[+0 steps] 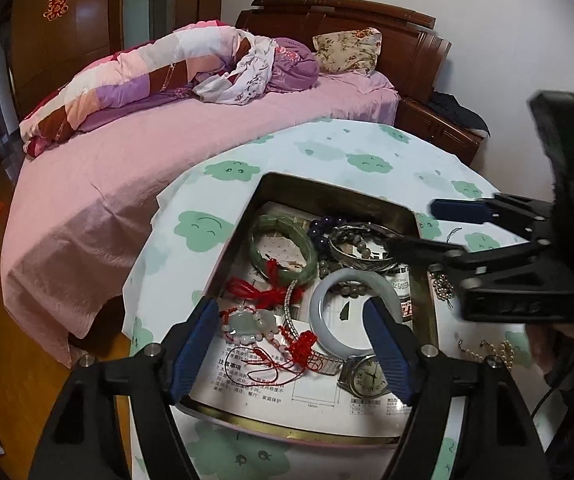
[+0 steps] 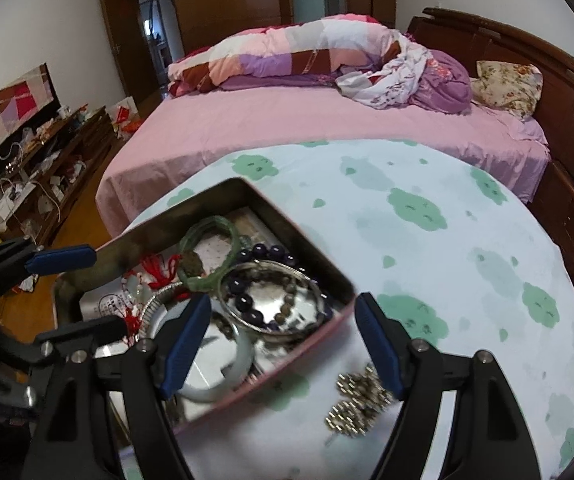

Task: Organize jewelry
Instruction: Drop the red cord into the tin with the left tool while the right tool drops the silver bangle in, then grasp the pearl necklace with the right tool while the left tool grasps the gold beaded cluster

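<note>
On the round table with its cloud-print cloth point(image 1: 327, 148) stands an open metal tin point(image 1: 327, 192) that holds the jewelry, and the pink bed point(image 1: 127, 168) lies behind it at about 11 o'clock. The left gripper point(image 1: 293, 344) hovers over the near part of the tin with its blue fingers spread wide and nothing pressed between them. Under it, from left to right, lie a red-cord jade pendant point(image 1: 249, 320), a metal stretch watch band point(image 1: 293, 316), a pale white-grey bangle point(image 1: 351, 312) and a wristwatch point(image 1: 367, 376), the last one at about 5 o'clock, partly hidden by the right finger of this gripper. Farther back in the tin, at 12 o'clock, I see a green jade bangle point(image 1: 283, 248), dark purple beads point(image 1: 321, 232) and a silver bangle point(image 1: 363, 248) crowded together. The right gripper point(image 2: 283, 340) is also released and grasps nothing; its fingers stand on both sides of the right wall of the tin, so this wall is in its way. Outside the tin, on the cloth at about 5 o'clock in the right wrist view, lies a small heap of metal beads point(image 2: 357, 404), and a pearl strand point(image 1: 491, 350) lies near the table edge.
</note>
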A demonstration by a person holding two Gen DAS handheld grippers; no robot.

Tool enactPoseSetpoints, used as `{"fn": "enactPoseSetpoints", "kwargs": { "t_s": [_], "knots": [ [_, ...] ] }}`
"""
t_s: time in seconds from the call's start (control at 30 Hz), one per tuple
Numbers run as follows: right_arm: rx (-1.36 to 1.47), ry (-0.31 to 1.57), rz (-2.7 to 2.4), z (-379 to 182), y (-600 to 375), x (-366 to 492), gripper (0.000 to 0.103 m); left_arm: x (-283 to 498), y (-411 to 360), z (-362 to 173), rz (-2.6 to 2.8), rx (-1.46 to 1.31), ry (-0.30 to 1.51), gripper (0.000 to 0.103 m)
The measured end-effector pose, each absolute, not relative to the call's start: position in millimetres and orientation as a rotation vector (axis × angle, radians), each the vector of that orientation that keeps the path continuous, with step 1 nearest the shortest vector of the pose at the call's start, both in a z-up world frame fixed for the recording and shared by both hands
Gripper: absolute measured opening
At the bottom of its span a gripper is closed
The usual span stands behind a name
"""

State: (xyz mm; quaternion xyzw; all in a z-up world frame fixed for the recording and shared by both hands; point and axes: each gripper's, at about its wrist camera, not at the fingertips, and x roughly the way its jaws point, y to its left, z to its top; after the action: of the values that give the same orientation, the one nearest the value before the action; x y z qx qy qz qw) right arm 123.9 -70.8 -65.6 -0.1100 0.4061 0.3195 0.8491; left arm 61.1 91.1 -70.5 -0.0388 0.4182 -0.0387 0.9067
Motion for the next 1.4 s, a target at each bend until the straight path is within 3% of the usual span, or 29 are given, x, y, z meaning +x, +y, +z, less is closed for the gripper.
{"fn": "enactPoseSetpoints", "kwargs": {
  "t_s": [0.43,0.8,0.83,0.9,0.93,1.0,1.03,1.1,1.4],
  "knots": [
    [-0.276,0.957,0.542,-82.0,-162.9,77.3,0.081,53.6,66.1,-73.2,-0.077,-0.115,0.897,0.075],
    [-0.286,1.019,0.564,-101.0,-157.6,36.4,0.080,38.6,37.8,-81.4,-0.099,-0.121,0.917,0.075],
    [-0.309,1.028,0.563,-105.7,-154.8,31.6,0.078,38.0,35.9,-81.3,-0.100,-0.120,0.916,0.075],
    [-0.347,1.037,0.565,-112.8,-150.4,26.5,0.057,36.9,32.2,-79.3,-0.110,-0.117,0.911,0.075],
    [-0.359,1.041,0.564,-115.4,-150.2,25.4,0.057,36.3,30.0,-77.2,-0.115,-0.115,0.905,0.075],
    [-0.350,1.030,0.563,-113.9,-153.6,26.2,0.025,35.9,26.8,-74.0,-0.126,-0.113,0.896,0.075],
    [-0.355,1.023,0.555,-112.4,-154.7,27.5,0.016,36.8,24.2,-72.2,-0.134,-0.110,0.891,0.075],
    [-0.360,0.995,0.534,-108.7,-158.9,30.1,0.008,39.7,15.0,-68.7,-0.152,-0.090,0.881,0.075],
    [-0.262,0.958,0.412,-99.2,-203.4,59.9,0.009,64.8,-37.7,-64.4,-0.224,0.031,0.849,0.075]
  ]
}}
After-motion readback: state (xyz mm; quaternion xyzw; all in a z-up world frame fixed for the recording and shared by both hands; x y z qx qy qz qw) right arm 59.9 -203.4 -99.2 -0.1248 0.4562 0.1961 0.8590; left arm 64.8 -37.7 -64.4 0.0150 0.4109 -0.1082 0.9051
